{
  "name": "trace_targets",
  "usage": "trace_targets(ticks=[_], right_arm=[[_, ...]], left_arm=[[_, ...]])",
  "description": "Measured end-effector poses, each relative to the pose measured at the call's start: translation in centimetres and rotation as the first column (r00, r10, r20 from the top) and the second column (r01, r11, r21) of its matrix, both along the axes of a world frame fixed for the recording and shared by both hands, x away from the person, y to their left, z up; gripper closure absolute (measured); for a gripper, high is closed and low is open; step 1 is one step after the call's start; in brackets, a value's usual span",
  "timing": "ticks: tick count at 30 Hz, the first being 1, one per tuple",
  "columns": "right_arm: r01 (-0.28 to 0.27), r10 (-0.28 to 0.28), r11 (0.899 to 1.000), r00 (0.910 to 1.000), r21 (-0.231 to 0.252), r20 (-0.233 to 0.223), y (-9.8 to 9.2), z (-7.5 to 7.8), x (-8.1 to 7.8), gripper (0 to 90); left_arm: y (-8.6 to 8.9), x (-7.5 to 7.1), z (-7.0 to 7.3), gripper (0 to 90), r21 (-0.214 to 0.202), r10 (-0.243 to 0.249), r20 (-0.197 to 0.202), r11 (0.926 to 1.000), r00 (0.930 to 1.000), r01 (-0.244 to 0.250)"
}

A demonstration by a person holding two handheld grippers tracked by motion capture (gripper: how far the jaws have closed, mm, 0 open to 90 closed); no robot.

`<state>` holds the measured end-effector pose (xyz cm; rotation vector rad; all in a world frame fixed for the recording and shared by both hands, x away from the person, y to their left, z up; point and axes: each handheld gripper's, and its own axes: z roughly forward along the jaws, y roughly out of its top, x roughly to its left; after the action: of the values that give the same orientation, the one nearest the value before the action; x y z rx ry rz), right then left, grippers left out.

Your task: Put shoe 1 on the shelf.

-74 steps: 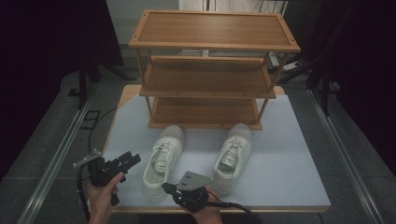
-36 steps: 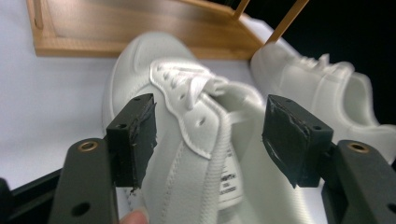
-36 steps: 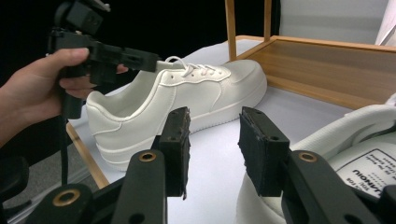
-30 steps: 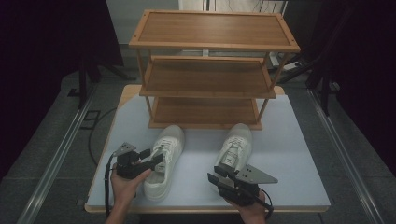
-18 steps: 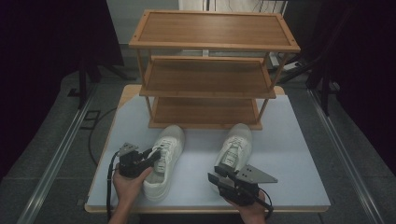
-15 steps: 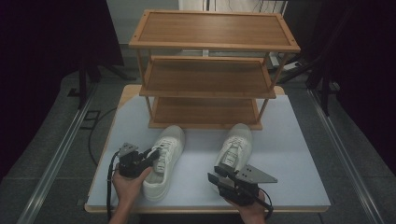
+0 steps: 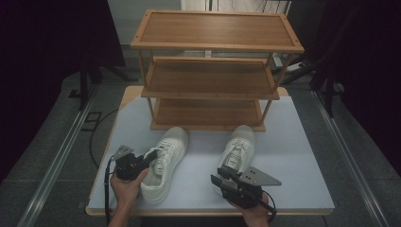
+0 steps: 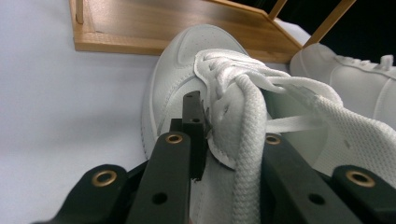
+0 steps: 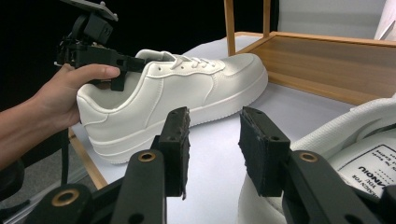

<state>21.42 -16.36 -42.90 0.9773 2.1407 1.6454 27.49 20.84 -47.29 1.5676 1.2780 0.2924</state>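
Two white sneakers stand on the table in front of a wooden rack. The left shoe (image 7: 172,142) (image 8: 182,60) (image 9: 187,88) has its side wall by the laces between the jaws of my left gripper (image 7: 150,160) (image 8: 229,121) (image 9: 123,65). Those jaws have just been closing and now clamp it, one jaw outside and the other hidden behind the laces. My right gripper (image 7: 222,175) (image 9: 215,140) stands open at the heel of the right shoe (image 7: 241,142) (image 9: 336,135), with bare table showing between its pads.
The three-shelf wooden rack (image 7: 208,80) stands at the back of the white table (image 7: 293,142), close behind the shoes' toes. A hand (image 9: 70,93) holds the left gripper at the table's near left corner. Dark floor and rails flank the table.
The left gripper's jaws have drawn together on the left shoe's side. The right gripper and both shoes stay where they were.
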Motion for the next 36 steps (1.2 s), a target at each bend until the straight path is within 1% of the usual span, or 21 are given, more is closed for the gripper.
trace_targets(ticks=[1, 2, 3, 5, 6, 7, 8, 10, 11, 13, 14, 15, 16, 19, 26, 27, 28, 29, 30, 36], right_arm=[[0.0, 0.0, 1.0, 1.0, 0.0, 0.001, 0.0, 0.0, 0.0, 62.2], [0.0, 0.0, 1.0, 1.0, 0.0, 0.002, 0.0, 0.0, 0.0, 62.2], [-0.001, 0.001, 1.0, 1.0, 0.0, 0.004, 0.0, 0.0, 0.0, 62.2], [-0.001, 0.001, 1.0, 1.0, 0.0, 0.005, 0.0, 0.0, 0.0, 62.2], [0.001, -0.001, 1.0, 1.0, 0.003, 0.004, 0.0, 0.1, 0.0, 62.3], [0.001, -0.001, 1.0, 1.0, 0.003, 0.004, 0.0, 0.1, 0.0, 62.3], [0.003, -0.003, 1.0, 1.0, 0.002, 0.006, -0.1, 0.1, -0.1, 62.4], [0.004, -0.004, 1.0, 1.0, 0.004, 0.008, -0.1, 0.1, -0.1, 62.4], [0.004, -0.004, 1.0, 0.9999, 0.006, 0.01, -0.1, 0.2, -0.1, 62.5], [0.002, -0.002, 1.0, 0.9999, 0.008, 0.012, -0.1, 0.2, -0.2, 62.5], [0.0, 0.0, 1.0, 0.9999, 0.009, 0.012, -0.1, 0.3, -0.2, 62.4], [0.0, 0.0, 1.0, 0.9999, 0.009, 0.012, -0.1, 0.3, -0.2, 62.4], [0.0, 0.0, 1.0, 0.9999, 0.01, 0.014, -0.1, 0.3, -0.2, 62.5], [-0.001, 0.001, 1.0, 0.9999, 0.013, 0.015, -0.2, 0.4, -0.2, 62.4], [-0.001, 0.001, 1.0, 0.9998, 0.02, 0.019, -0.2, 0.6, -0.3, 62.8], [-0.001, 0.001, 1.0, 0.9998, 0.021, 0.02, -0.2, 0.6, -0.3, 62.8], [-0.001, 0.001, 1.0, 0.9998, 0.021, 0.02, -0.2, 0.6, -0.3, 62.8], [-0.001, 0.001, 1.0, 0.9998, 0.021, 0.02, -0.2, 0.6, -0.3, 62.8], [-0.002, 0.001, 1.0, 0.9998, 0.021, 0.02, -0.2, 0.6, -0.3, 62.8], [-0.003, 0.002, 1.0, 0.9998, 0.022, 0.02, -0.2, 0.6, -0.3, 62.5]], left_arm=[[0.1, 0.0, 0.0, 81.5, -0.009, -0.005, 0.001, 0.9999, 1.0, 0.005], [0.1, 0.0, 0.0, 81.6, -0.009, -0.005, 0.001, 0.9999, 1.0, 0.005], [0.0, -0.1, 0.2, 81.7, -0.024, -0.02, 0.012, 0.9995, 0.9997, 0.02], [0.0, -0.1, 0.4, 81.7, -0.025, -0.027, 0.018, 0.9993, 0.9995, 0.028], [-0.1, -0.2, 0.7, 81.7, -0.036, -0.038, 0.027, 0.9986, 0.9989, 0.039], [-0.1, -0.2, 0.7, 81.7, -0.036, -0.038, 0.027, 0.9986, 0.9989, 0.039], [-0.2, -0.3, 0.9, 81.7, -0.055, -0.046, 0.034, 0.9973, 0.9984, 0.048], [-0.2, -0.4, 1.0, 81.7, -0.064, -0.05, 0.035, 0.9966, 0.9982, 0.052], [-0.3, -0.5, 1.3, 81.7, -0.08, -0.059, 0.043, 0.9949, 0.9973, 0.062], [-0.3, -0.6, 1.4, 81.7, -0.087, -0.063, 0.047, 0.994, 0.9969, 0.067], [-0.4, -0.7, 1.8, 81.7, -0.099, -0.068, 0.055, 0.9924, 0.9961, 0.073], [-0.4, -0.7, 1.8, 81.7, -0.099, -0.068, 0.055, 0.9924, 0.9961, 0.073], [-0.5, -0.8, 2.2, 81.7, -0.123, -0.071, 0.063, 0.9893, 0.9955, 0.078], [-0.6, -0.9, 2.7, 81.7, -0.152, -0.074, 0.07, 0.9849, 0.9948, 0.084], [-1.1, -0.9, 3.7, 81.7, -0.167, -0.09, 0.091, 0.9805, 0.9918, 0.104], [-1.2, -0.9, 4.0, 81.7, -0.174, -0.094, 0.097, 0.9786, 0.9908, 0.11], [-1.2, -0.9, 4.0, 81.7, -0.174, -0.094, 0.097, 0.9786, 0.9908, 0.11], [-1.3, -0.8, 4.3, 81.7, -0.183, -0.097, 0.103, 0.9765, 0.99, 0.114], [-1.4, -0.8, 4.5, 81.7, -0.185, -0.098, 0.107, 0.9758, 0.9895, 0.116], [-1.6, -0.6, 5.2, 81.7, -0.187, -0.103, 0.115, 0.9747, 0.9881, 0.123]])
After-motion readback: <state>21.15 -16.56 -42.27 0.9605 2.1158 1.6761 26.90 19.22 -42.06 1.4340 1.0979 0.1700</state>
